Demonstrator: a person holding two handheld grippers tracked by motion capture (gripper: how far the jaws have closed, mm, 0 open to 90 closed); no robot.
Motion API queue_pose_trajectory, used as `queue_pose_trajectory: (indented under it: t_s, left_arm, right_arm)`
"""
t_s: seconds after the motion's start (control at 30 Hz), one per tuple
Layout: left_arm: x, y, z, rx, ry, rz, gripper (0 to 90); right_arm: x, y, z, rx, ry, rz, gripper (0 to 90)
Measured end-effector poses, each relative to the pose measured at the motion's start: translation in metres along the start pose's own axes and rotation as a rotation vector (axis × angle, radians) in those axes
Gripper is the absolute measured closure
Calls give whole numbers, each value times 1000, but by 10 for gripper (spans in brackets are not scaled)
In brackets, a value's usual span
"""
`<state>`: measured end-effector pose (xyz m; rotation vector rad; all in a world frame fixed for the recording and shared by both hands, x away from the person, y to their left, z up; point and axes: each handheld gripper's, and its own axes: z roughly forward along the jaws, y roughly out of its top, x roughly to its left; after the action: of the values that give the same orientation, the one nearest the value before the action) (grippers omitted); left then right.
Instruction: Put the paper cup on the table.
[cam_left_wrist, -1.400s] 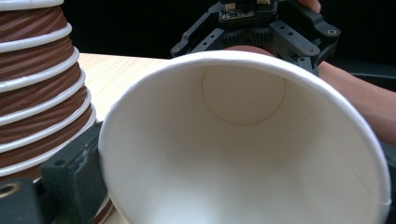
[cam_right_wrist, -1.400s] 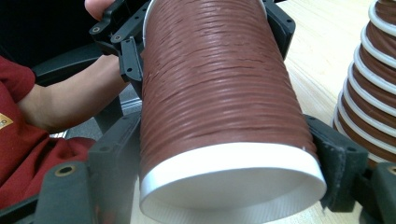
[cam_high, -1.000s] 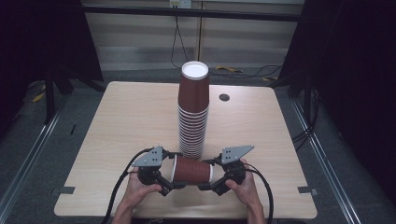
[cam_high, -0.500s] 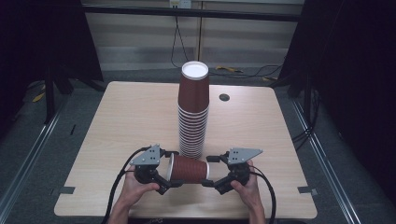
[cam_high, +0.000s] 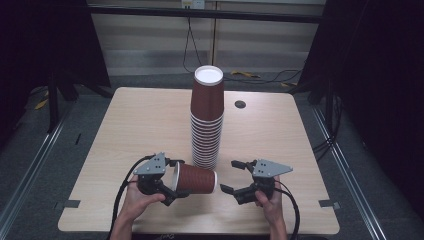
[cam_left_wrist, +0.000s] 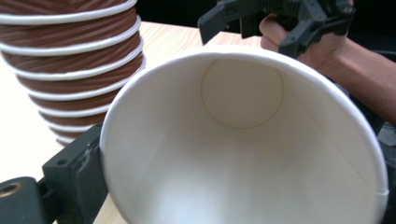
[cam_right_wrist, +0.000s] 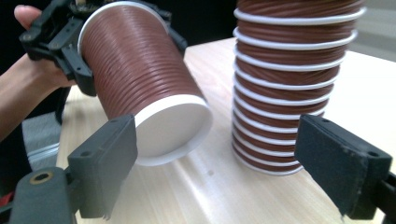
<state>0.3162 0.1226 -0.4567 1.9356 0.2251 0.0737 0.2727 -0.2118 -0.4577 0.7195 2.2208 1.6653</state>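
Brown ribbed paper, with a white rim and a white inside, makes up the single cup (cam_high: 195, 178) that we see lying on its side near the front edge of the table (cam_high: 125, 125), a little left of the middle. Its open mouth faces the left gripper (cam_high: 167, 187), and its flat white base points right, toward the right gripper (cam_high: 231, 176). We see the left gripper's black jaws closed on the cup at the mouth end, holding it tilted with the base lower, close over the wood. In the left gripper view the cup's white inside (cam_left_wrist: 243, 140) faces us, with one black jaw pressed against the rim at the lower left. We see the right gripper just beyond the cup's base, its jaws spread wide with nothing between them and apart from the cup. In the right gripper view the two dark pads stand far apart at the bottom corners, with the cup's base (cam_right_wrist: 173, 126) beyond the left one. Just behind the cup, toward the table's centre, stands a tall stack of cups (cam_high: 206, 120) of the same brown, mouths down, white rims ringed one above another. A small dark round hole (cam_high: 240, 104) sits near the far edge, right of the stack. A hand grips each tool from the front edge.
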Motion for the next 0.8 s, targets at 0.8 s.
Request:
queue_pose_trajectory:
  t_s: [0.8]
  left_arm:
    - [21, -10, -35, 130, 171, -105, 46]
  right_arm:
    - [-10, -44, -9, -185, -412, 41, 133]
